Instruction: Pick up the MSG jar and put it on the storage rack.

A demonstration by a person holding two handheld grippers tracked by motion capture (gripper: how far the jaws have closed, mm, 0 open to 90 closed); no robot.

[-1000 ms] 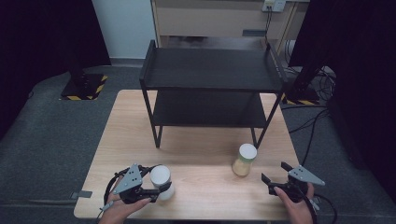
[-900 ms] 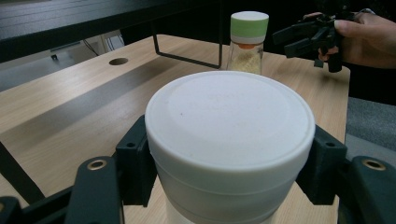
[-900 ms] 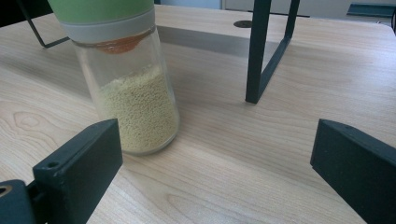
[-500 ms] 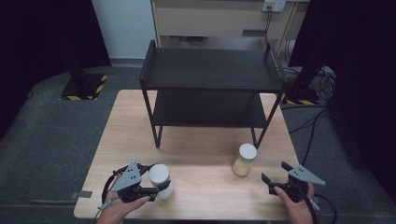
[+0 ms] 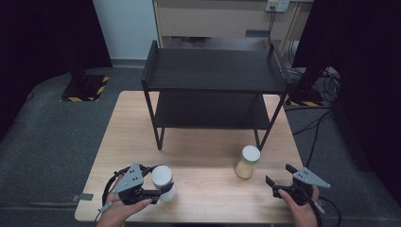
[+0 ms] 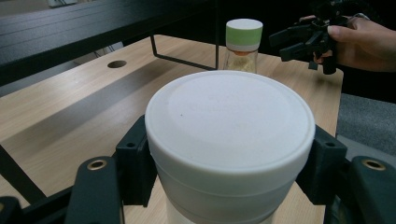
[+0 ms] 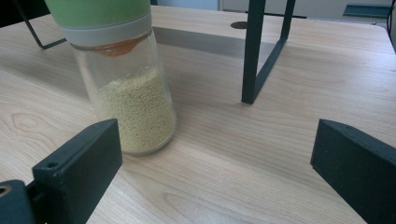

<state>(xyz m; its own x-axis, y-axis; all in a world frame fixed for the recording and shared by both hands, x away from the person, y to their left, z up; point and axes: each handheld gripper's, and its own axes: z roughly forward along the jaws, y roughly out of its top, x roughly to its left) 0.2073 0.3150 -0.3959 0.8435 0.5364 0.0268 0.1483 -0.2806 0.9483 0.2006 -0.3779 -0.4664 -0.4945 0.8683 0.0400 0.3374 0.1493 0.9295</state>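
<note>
Currently, per label:
Left tongs: closed on the white jar at the near left of the tabletop; in the left gripper view the black jaws press against the jar's sides just under its lid.
White jar: upright, wide white lid on top; whether its base touches the wood cannot be told.
Right tongs: open, jaws spread wide, nothing between them; held by a hand at the near right edge.
Spice jar: clear glass with a green-and-white cap, roughly half full of pale yellow grains; stands upright on the wood, just left of the right tongs and apart from them.
Shelf rack: black, two levels, on the far half of the tabletop; its front right leg stands near the spice jar, not touching.
Jar spacing: white jar and spice jar well apart, both on the near side of the rack.
Floor: grey carpet.
</note>
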